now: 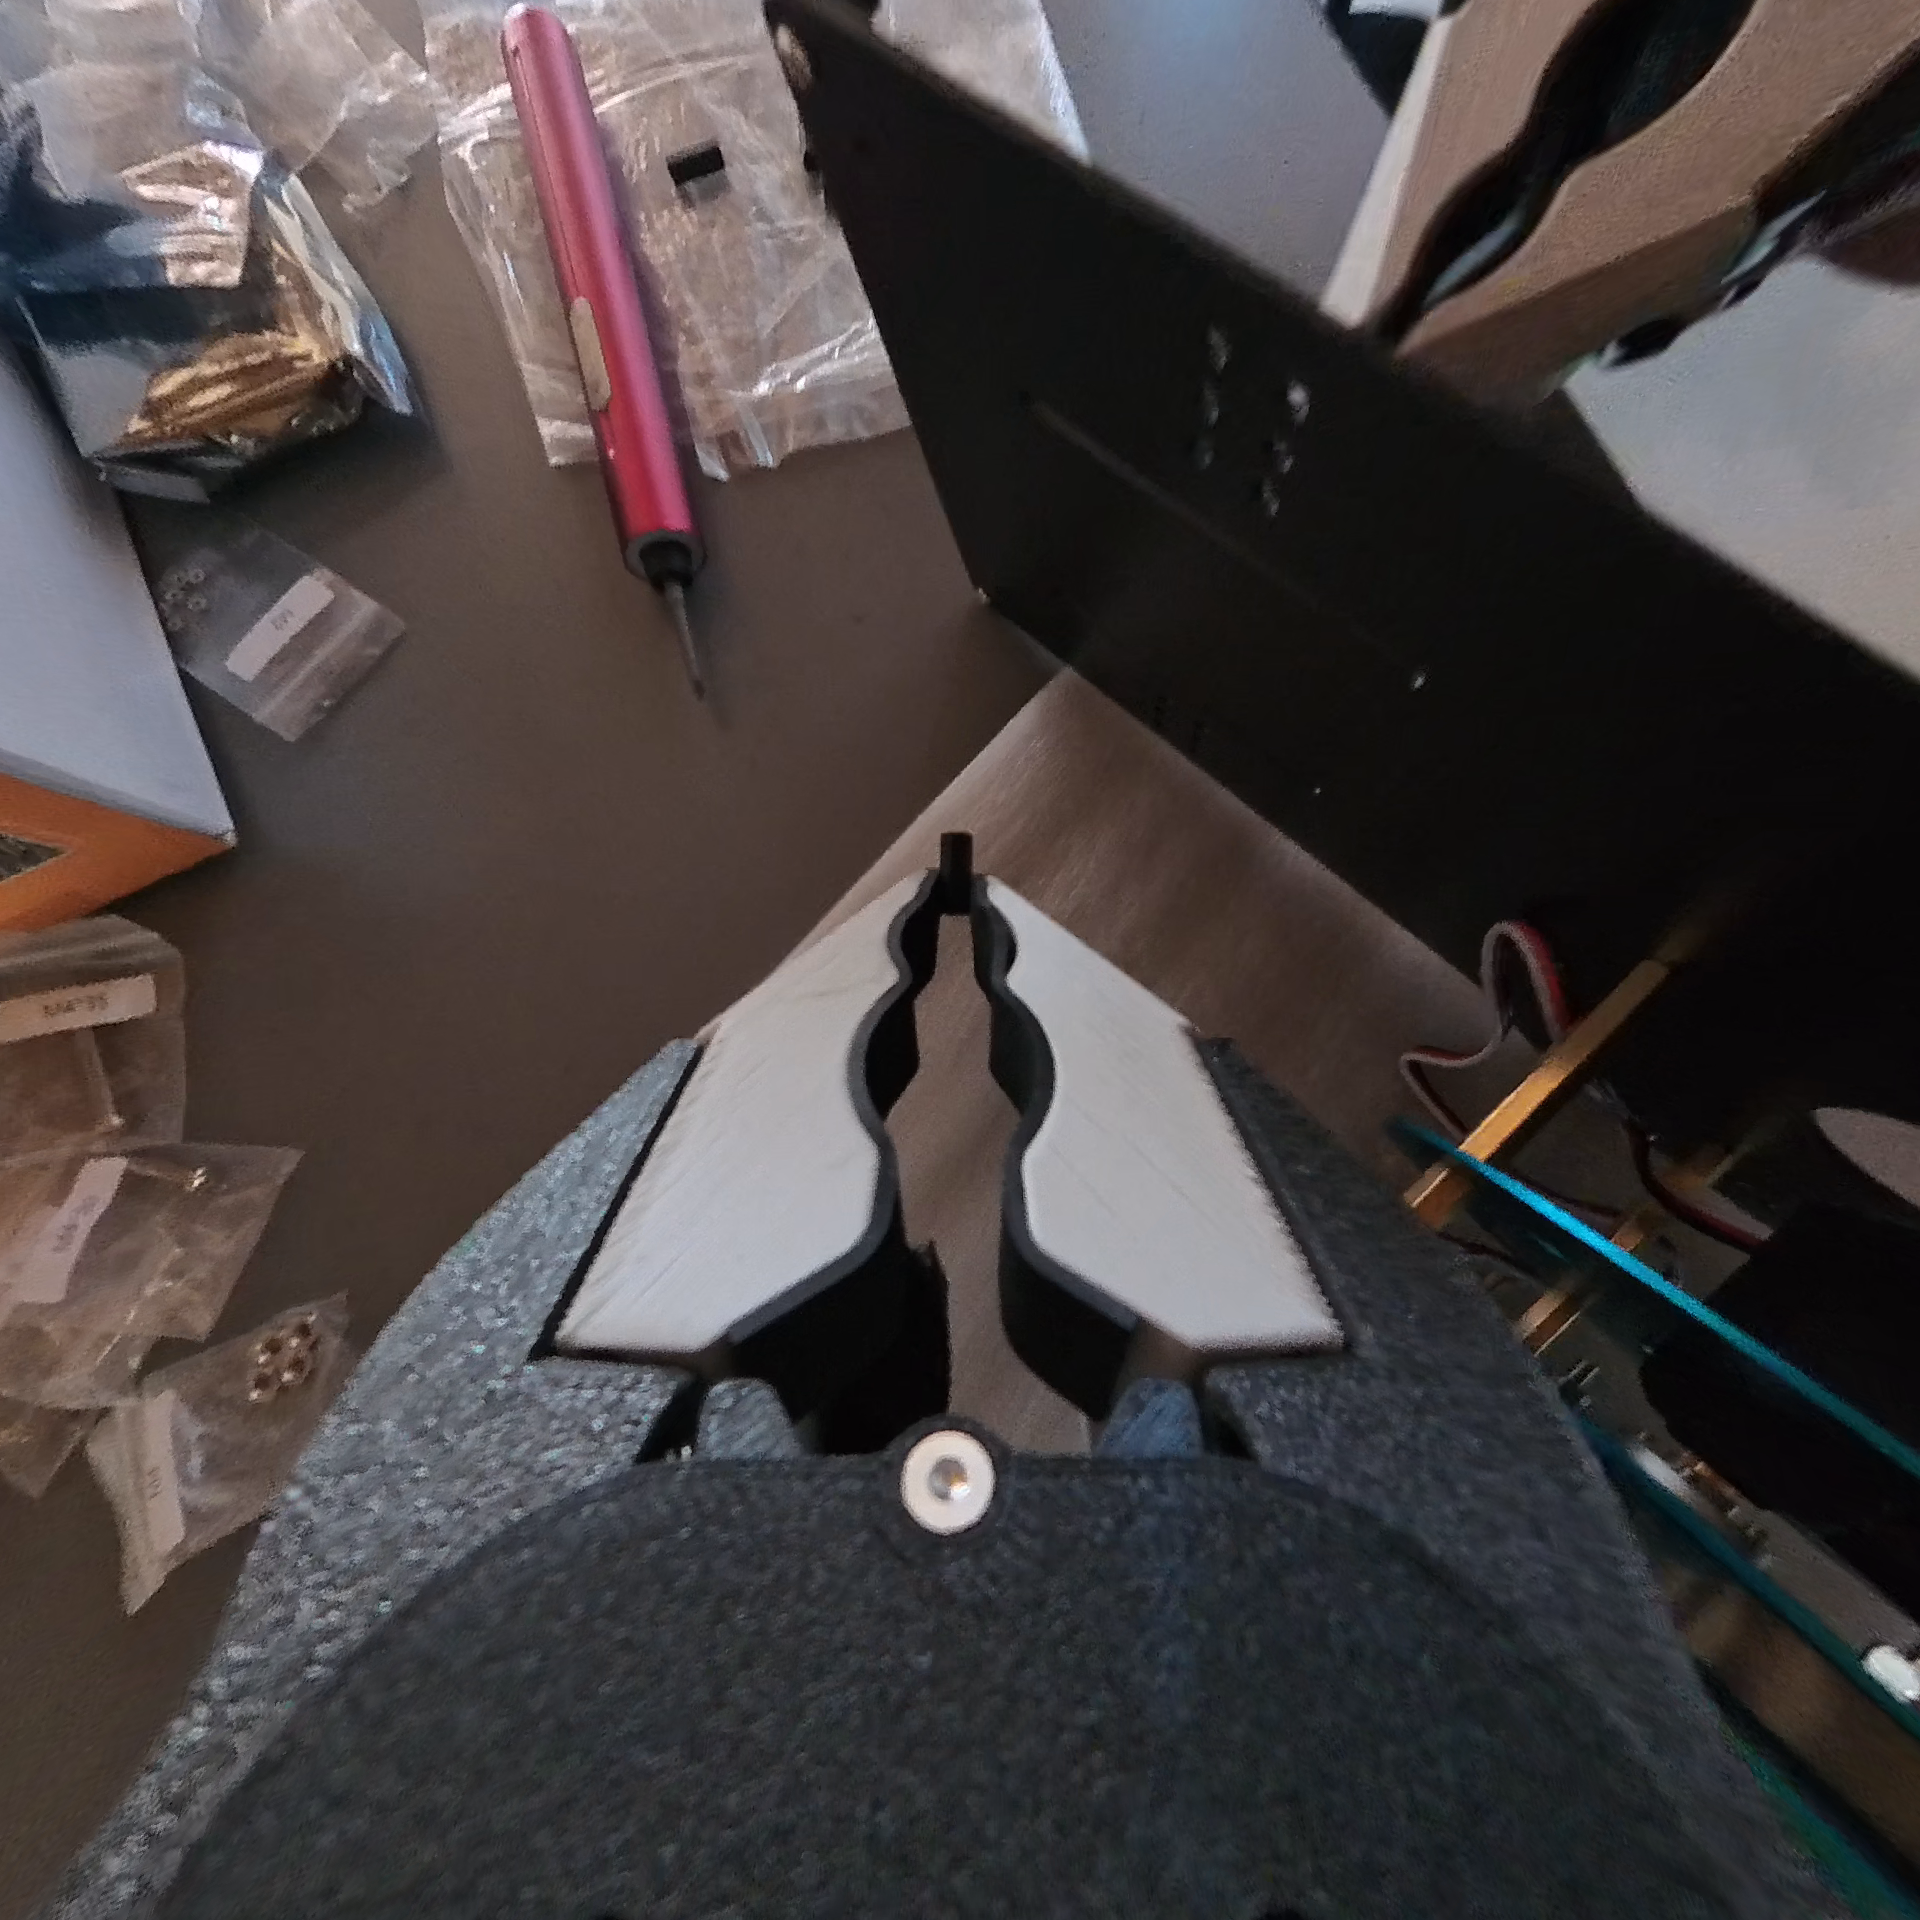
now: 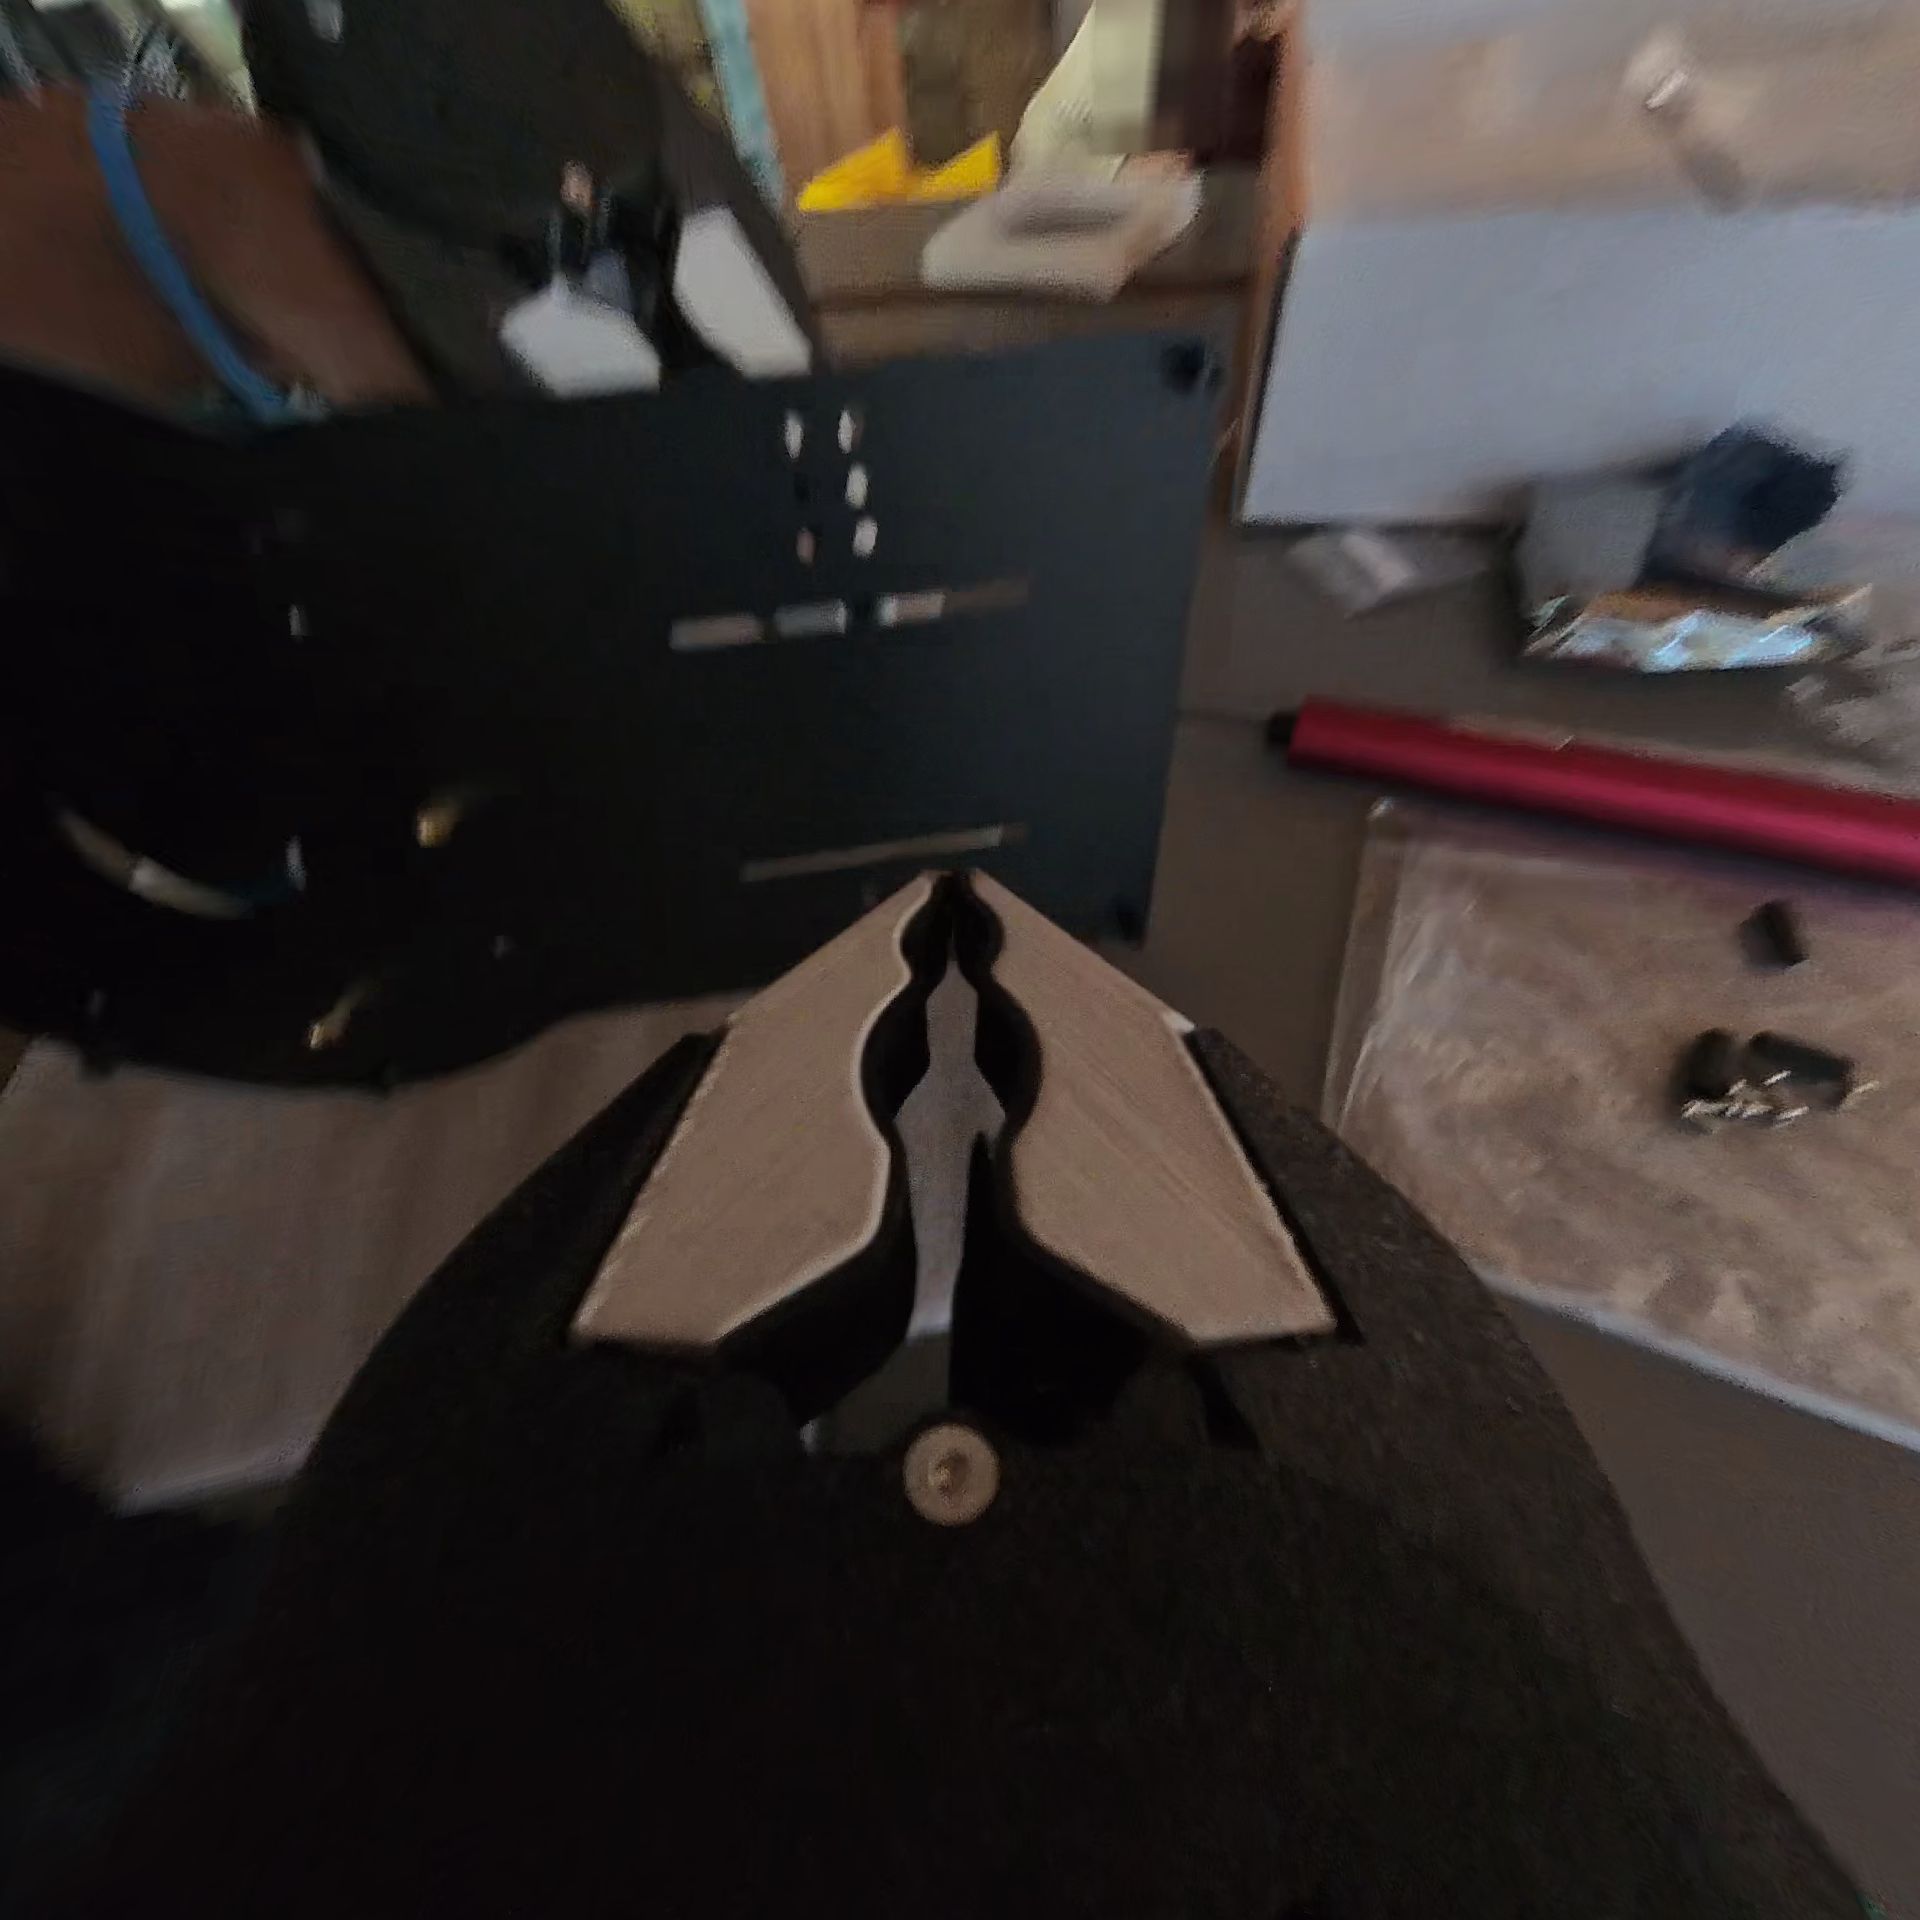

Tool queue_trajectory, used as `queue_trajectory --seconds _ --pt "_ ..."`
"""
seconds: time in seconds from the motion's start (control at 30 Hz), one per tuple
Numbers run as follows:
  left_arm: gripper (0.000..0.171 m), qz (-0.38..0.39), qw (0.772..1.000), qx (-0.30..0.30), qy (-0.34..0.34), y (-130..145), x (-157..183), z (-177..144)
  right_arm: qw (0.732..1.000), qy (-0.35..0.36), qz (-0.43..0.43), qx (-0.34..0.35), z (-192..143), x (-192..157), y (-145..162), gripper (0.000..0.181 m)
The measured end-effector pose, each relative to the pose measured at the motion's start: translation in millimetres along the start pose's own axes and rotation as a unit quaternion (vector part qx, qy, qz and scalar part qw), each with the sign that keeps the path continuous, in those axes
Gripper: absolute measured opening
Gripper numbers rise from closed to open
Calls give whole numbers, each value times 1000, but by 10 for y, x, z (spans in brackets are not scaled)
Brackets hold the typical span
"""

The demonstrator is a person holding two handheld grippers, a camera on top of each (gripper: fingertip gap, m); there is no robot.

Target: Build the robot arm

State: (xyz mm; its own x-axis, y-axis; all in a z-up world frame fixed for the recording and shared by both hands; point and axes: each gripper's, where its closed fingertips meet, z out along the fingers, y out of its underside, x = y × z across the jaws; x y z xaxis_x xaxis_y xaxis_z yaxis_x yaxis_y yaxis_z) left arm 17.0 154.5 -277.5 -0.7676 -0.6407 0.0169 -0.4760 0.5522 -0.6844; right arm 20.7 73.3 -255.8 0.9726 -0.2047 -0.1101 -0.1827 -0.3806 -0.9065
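dim, soft indoor light; right wrist view heavily motion-blurred, left wrist view sharper, edges wide-angle warped.

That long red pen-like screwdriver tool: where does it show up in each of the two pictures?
Left wrist view: the red metal pen-shaped screwdriver lies at upper left, tip pointing down, partly on clear plastic bags.
Right wrist view: it lies at the right edge, roughly level, blurred.
Shared landmark: the flat black metal plate with slots and holes, beside the screwdriver in both.

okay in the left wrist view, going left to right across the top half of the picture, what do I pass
Foil bag of brass parts → red pen-shaped screwdriver → clear plastic bag → black perforated plate → right gripper, shut on the plate's far edge. Lower down, the left gripper pinches a small black pin.
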Motion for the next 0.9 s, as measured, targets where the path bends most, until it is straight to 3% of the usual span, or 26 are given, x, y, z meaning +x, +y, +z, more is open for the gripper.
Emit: queue_trajectory --seconds 0.2,0.53,0.63,0.8,0.9 --pt "5 1 999 44 26 -242 75 -29 991 94 35 86 141 87 -450 0" --pt "5 16 998 46 35 -350 89 24 986 146 31 76 162 213 -437 0" --pt "5 20 999 31 25 -291 77 29 988 148 40 25 -59 440 -212 0" --pt "5 25 1000 -13 6 -61 27 79 994 44 17 -99 -273 517 494 17" --pt "5 35 999 -39 -1 34 28 119 994 41 2 -104 -283 578 511 11"
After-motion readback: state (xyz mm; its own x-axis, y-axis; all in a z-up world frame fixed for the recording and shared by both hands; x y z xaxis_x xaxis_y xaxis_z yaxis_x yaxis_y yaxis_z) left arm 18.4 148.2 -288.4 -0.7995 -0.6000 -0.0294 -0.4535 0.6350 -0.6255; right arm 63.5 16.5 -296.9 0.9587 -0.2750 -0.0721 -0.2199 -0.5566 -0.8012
